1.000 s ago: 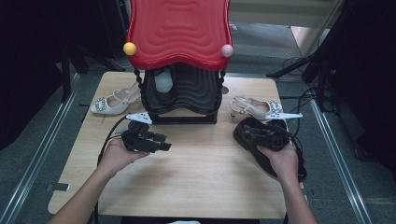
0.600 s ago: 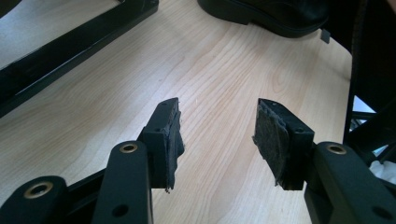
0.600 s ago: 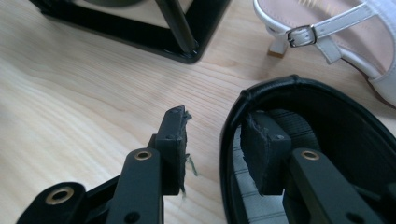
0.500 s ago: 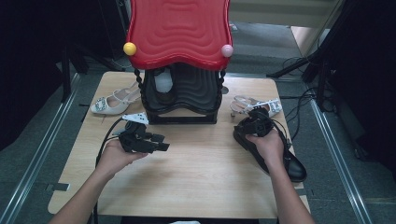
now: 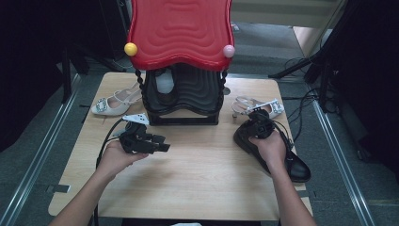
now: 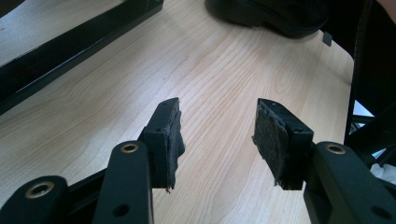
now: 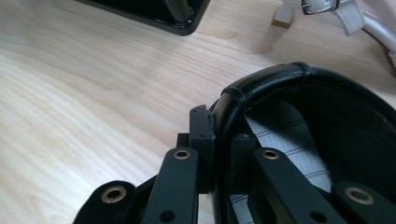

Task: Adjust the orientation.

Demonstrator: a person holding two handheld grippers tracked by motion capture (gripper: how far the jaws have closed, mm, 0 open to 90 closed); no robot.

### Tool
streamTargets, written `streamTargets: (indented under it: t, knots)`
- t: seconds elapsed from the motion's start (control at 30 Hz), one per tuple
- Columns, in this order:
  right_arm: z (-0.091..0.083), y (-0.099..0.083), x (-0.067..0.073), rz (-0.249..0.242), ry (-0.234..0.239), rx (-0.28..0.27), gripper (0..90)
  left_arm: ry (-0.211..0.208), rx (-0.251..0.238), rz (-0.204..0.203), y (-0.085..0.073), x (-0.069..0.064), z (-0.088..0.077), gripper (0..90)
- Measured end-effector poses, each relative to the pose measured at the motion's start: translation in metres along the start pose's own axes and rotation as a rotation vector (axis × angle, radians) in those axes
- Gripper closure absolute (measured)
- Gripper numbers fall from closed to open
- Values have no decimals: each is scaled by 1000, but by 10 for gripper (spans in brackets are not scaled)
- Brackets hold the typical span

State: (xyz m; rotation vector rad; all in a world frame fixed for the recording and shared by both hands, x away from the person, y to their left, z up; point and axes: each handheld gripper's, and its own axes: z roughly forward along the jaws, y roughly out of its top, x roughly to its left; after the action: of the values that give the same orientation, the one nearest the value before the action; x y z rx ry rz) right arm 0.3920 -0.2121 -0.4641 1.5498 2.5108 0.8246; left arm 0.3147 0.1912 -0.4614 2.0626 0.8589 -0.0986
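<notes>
One white sandal (image 5: pixel 256 106) half hidden behind right claw (image 5: pixel 258 123).

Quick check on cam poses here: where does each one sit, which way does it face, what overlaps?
High view: above the person's side, looking forward and down on the light wooden table; both forearms, left gripper, right gripper.
Left gripper view: on the left gripper, looking along its open jaws across the tabletop.
Right gripper view: on the right gripper, its jaws, just closing, pinch the black leather shoe's rim.
Shared: the black shoe appears in all three.
</notes>
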Motion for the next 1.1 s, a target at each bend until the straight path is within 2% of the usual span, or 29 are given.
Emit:
streamTargets:
  t: [0.13, 0.2, 0.27, 0.43, 0.5, 0.57, 0.63, 0.67, 0.8, 0.87, 0.9, 0.93, 0.97, 1.0, 1.03, 1.07, 1.1]
  knots:
    - [-13, -7, 3, -17, 20, -27, 858, -1, -1, 0, 0, 0, 0, 514]
    - [-23, -11, 7, -43, 5, -41, 860, 0, -1, -2, 0, 0, 0, 515]
    - [-29, -12, 9, -43, 24, -48, 861, 2, -2, -4, 0, 0, 0, 515]
    - [-37, -10, 16, -68, 46, -54, 861, 4, -5, -7, 0, 0, 0, 516]
    - [-42, -4, 27, -96, 69, -55, 861, 6, -8, -6, 0, 1, -1, 516]
    - [-42, -3, 31, -102, 72, -54, 861, 3, -8, -8, 0, 1, -1, 517]
    - [-44, 5, 49, -155, 73, -48, 860, 8, -15, -7, 0, 1, -3, 521]
    - [-44, 5, 49, -155, 73, -48, 860, 8, -15, -7, 0, 1, -3, 522]
    - [-40, 16, 74, -213, 93, -37, 860, 9, -22, -10, 0, 2, -5, 524]
    - [-32, 24, 94, -254, 108, -18, 860, 11, -25, -11, 0, 3, -6, 524]
    - [-32, 24, 94, -254, 108, -18, 860, 11, -27, -12, 0, 3, -7, 524]
    - [-31, 25, 98, -260, 120, -13, 861, 9, -26, -12, 0, 4, -8, 525]
    - [-26, 29, 110, -274, 155, -9, 860, 14, -31, -14, 0, 4, -8, 526]
    - [-24, 31, 116, -284, 167, -2, 860, 16, -30, -13, 0, 4, -9, 528]
    - [-24, 31, 116, -284, 167, -2, 860, 16, -31, -16, 0, 5, -10, 528]
    - [-21, 33, 122, -300, 172, 3, 860, 22, -34, -16, 0, 6, -11, 528]
    - [-14, 37, 134, -316, 187, 20, 861, 19, -44, -25, -1, 7, -13, 534]
